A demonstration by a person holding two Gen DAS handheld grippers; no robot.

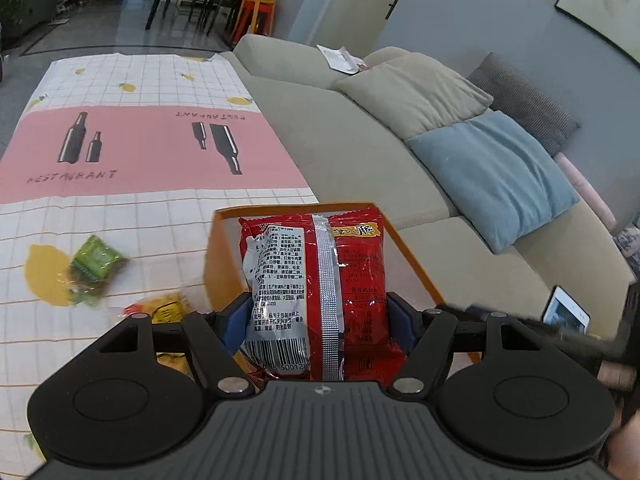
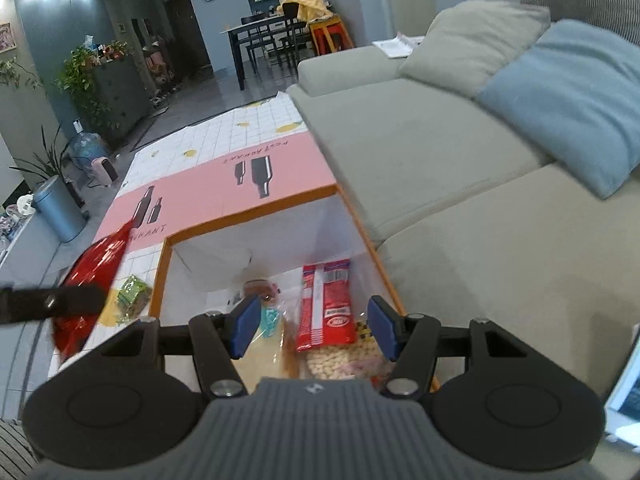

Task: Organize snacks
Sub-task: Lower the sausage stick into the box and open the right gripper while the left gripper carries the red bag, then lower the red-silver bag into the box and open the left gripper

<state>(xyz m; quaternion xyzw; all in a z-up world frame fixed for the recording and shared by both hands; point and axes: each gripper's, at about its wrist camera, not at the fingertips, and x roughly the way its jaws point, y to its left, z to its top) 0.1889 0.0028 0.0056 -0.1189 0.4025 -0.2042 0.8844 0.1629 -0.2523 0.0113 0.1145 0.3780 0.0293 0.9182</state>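
left gripper point(image 1: 318, 320) is clamped on the red snack bag point(image 1: 316, 280) over the box point(image 1: 216, 248), right gripper point(image 2: 310, 326) hangs open above it, so a loose pinch could drop the bag outside the box.

**Black grippers, blue pads**

Each gripper, left gripper point(image 1: 320, 316) and right gripper point(image 2: 312, 326), has a ribbed grey central housing. Beside that housing sit two round black discs; black linkage arms with silver screws carry blue pads point(image 2: 244, 326).

Red snack bag point(image 1: 320, 280) with silver seam and white label; orange-rimmed box point(image 2: 256, 216), white inside. Tablecloth point(image 1: 140, 148): white grid, yellow lemons, pink band, black bottles. Green packet point(image 1: 96, 258); blue gripper pads point(image 2: 244, 326).
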